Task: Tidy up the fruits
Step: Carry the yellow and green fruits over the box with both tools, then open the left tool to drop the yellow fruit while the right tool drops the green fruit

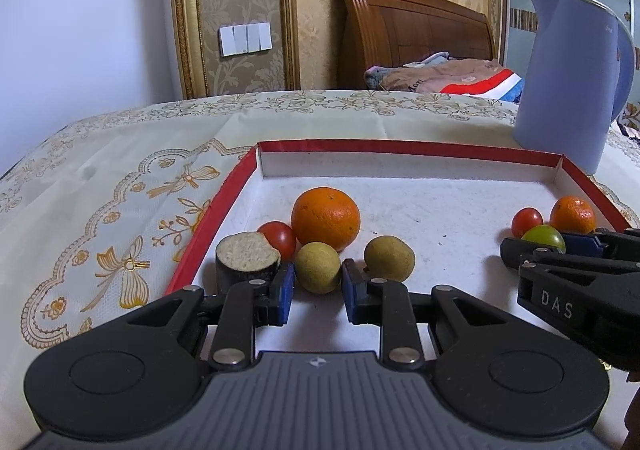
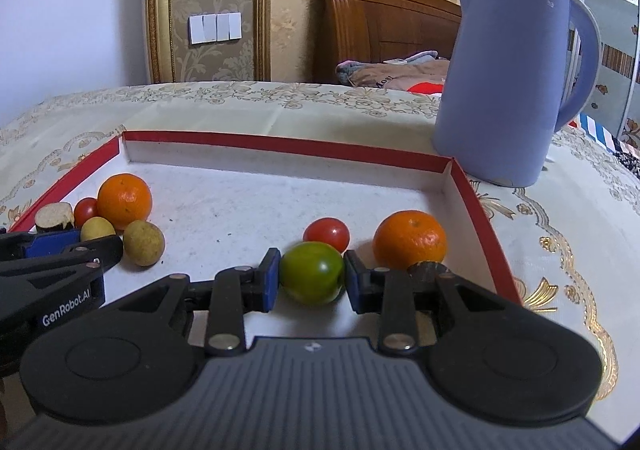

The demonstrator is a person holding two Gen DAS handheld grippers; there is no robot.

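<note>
So our left gripper (image 1: pixel 318 284) has its blue pads clamped on a yellowish round fruit (image 1: pixel 318 267), down near the left edge of the red-rimmed tray (image 1: pixel 400 148). Right behind that fruit sits a big orange (image 1: pixel 325 219), with a red cherry tomato (image 1: pixel 277 238) tucked on the orange's left and a stubby dark-skinned cut piece with a pale top (image 1: pixel 246 256) just beside the left pad. A second yellowish fruit (image 1: pixel 389 258) lies just to the right of the right pad, and we can't tell if it touches.

Our right gripper (image 2: pixel 311 276) is gripping a green tomato (image 2: pixel 312 272), pads pressed on both sides of it, over toward the right edge of the tray (image 2: pixel 476 198). Just behind it there's another red cherry tomato (image 2: pixel 327 234), and a smaller orange (image 2: pixel 409 239) sits to its right, close to the tray's right wall. A small dark brown bit (image 2: pixel 427 270) peeks out by the right finger, can't make out what it is.

Past the tray's far right corner, a pale blue kettle (image 2: pixel 504 90) stands upright on the floral tablecloth (image 2: pixel 240 110)
</note>
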